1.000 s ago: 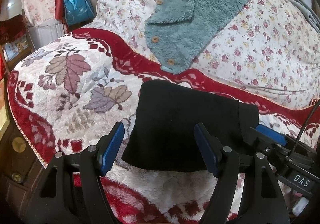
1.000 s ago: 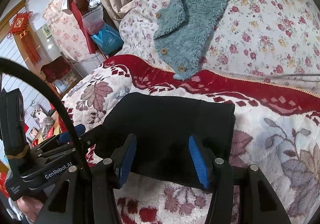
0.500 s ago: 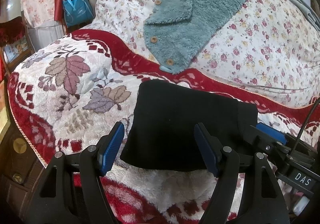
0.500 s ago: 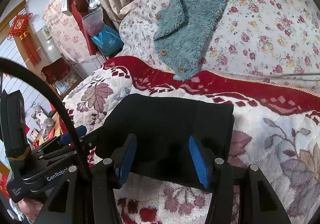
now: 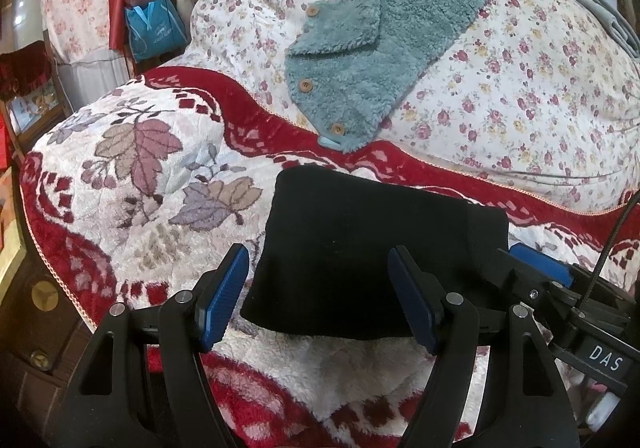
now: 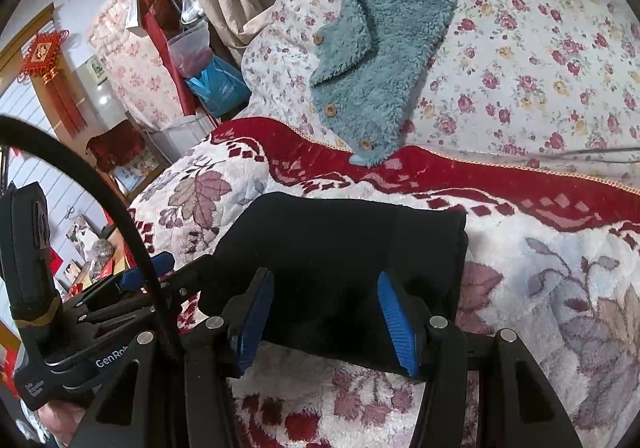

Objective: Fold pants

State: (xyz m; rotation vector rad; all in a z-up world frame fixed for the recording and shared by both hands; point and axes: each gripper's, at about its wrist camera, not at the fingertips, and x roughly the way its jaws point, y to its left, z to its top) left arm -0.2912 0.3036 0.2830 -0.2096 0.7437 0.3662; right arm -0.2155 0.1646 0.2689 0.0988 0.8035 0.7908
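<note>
My left gripper [image 5: 318,298] is wide open and holds nothing. My right gripper [image 6: 326,322] is wide open too, and it is empty. Both hang just in front of the black pants [image 5: 360,252].

The pants lie on the red and white leaf blanket [image 5: 132,184], near the front edge of the bed. They are folded into a small, thick, neat block. Their near edge sits between my open fingers in both views, but I cannot tell if the blue pads [image 5: 222,294] touch the cloth.

Almost nothing has changed since a second ago. My grippers are just as wide as before, and the pants have the same shape in the same place. They may sit a tiny bit closer to me, but that is all. I think this means the folding is done, or very close to done, and I have let go.

On the right gripper's body, seen from the left view, I can read "DAS" [image 5: 606,358]. On the left gripper's body I read "GenRob" [image 6: 114,358], with the rest hidden, and small words below that I cannot read.

Farther back, a fluffy teal jacket [image 5: 384,44] with wooden buttons lies on the flowered quilt [image 5: 540,88]. A blue bag [image 5: 154,30] hangs past the bed, and its print is too small to read.
</note>
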